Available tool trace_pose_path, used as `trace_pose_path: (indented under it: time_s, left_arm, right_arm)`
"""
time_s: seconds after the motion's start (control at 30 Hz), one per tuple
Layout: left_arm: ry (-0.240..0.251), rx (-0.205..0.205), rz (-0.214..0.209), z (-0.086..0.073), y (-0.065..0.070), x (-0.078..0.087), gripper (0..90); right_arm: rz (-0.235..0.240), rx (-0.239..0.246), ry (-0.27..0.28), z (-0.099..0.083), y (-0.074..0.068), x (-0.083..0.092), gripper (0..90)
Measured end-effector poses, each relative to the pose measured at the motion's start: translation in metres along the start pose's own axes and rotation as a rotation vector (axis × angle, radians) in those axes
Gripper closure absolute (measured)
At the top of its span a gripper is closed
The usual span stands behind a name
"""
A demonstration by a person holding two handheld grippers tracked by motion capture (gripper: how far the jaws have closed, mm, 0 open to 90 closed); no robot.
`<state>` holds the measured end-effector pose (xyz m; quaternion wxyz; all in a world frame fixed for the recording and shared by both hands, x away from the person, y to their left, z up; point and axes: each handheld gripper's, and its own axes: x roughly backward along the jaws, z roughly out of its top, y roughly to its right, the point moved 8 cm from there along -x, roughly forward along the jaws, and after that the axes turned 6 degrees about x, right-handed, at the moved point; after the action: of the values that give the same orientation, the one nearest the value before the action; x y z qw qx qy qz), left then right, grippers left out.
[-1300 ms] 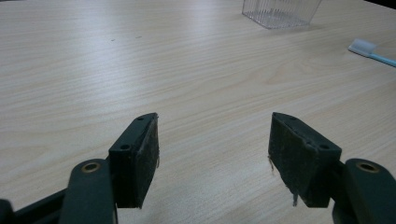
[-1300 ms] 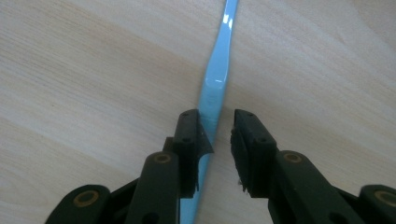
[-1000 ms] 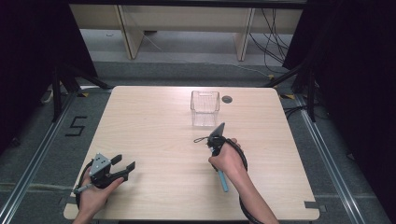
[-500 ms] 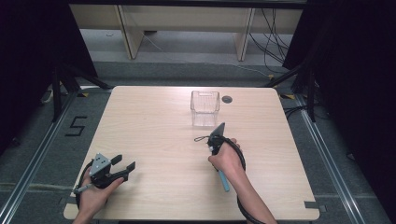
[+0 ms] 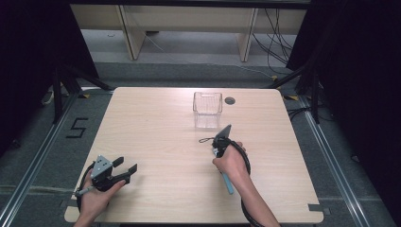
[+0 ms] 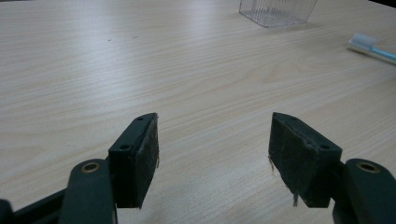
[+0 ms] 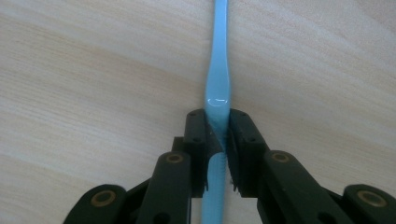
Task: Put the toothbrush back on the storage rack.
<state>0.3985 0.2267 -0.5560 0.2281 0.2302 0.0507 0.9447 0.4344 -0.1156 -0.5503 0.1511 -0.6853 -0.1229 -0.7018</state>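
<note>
both forearms are bare, with no sleeves or gloves. the left gripper (image 5: 124, 171) is black, topped by a grey three-cornered plate, with a dark cable looping behind the hand. its jaws are black blocks with rough, slightly frayed pads (image 6: 150, 156), small screw holes in their sides and brass-coloured pivot rings on the arms. the right gripper (image 7: 217, 140) is the same black build, with brass rings and a black cable.
</note>
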Motion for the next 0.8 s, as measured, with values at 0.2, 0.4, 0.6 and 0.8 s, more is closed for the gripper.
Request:
trace_pose_path:
  time_s: [0.2,0.4,0.6,0.8]
  left_arm:
    - [0.002,0.001,-0.001,0.000,0.000,0.000,32.9]
    - [0.001,0.003,0.000,0.000,0.000,0.000,32.9]
    - [0.001,0.004,0.000,0.000,0.000,0.000,32.9]
    - [0.001,0.004,-0.001,0.000,0.000,0.000,32.9]
  right_arm:
    - [0.021,0.020,0.053,-0.003,-0.002,0.010,78.8]
    - [0.092,0.050,0.143,-0.003,-0.004,0.023,78.9]
    - [0.071,0.049,0.233,-0.003,-0.001,0.032,78.9]
    - [0.070,0.051,0.304,-0.001,0.002,0.035,78.9]
